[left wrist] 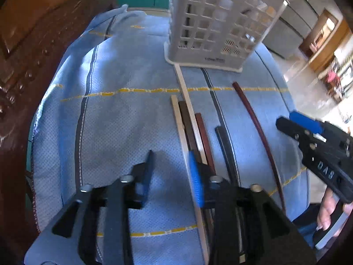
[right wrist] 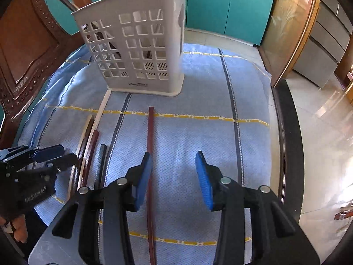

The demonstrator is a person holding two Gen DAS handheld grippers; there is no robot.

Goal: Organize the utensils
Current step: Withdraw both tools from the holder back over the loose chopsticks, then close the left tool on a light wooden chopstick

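Six chopsticks [left wrist: 194, 132] before holder [left wrist: 218, 22], blue cloth [left wrist: 123, 114]

The cloth [right wrist: 198, 84] is light blue with a fine dotted weave, crossed by dark navy stripes and yellow dashed lines forming a wide check. The utensil holder [right wrist: 141, 50] is pale grey-white plastic with a grid of square cut-outs, while the chopsticks lying on the cloth are mixed: cream [left wrist: 184, 84], dark brown [left wrist: 186, 121], black [left wrist: 224, 145] and reddish-brown [right wrist: 150, 145]. Both the left gripper [left wrist: 172, 172] and right gripper [right wrist: 174, 176] are black with blue finger pads; the cabinets [right wrist: 229, 6] behind are teal.
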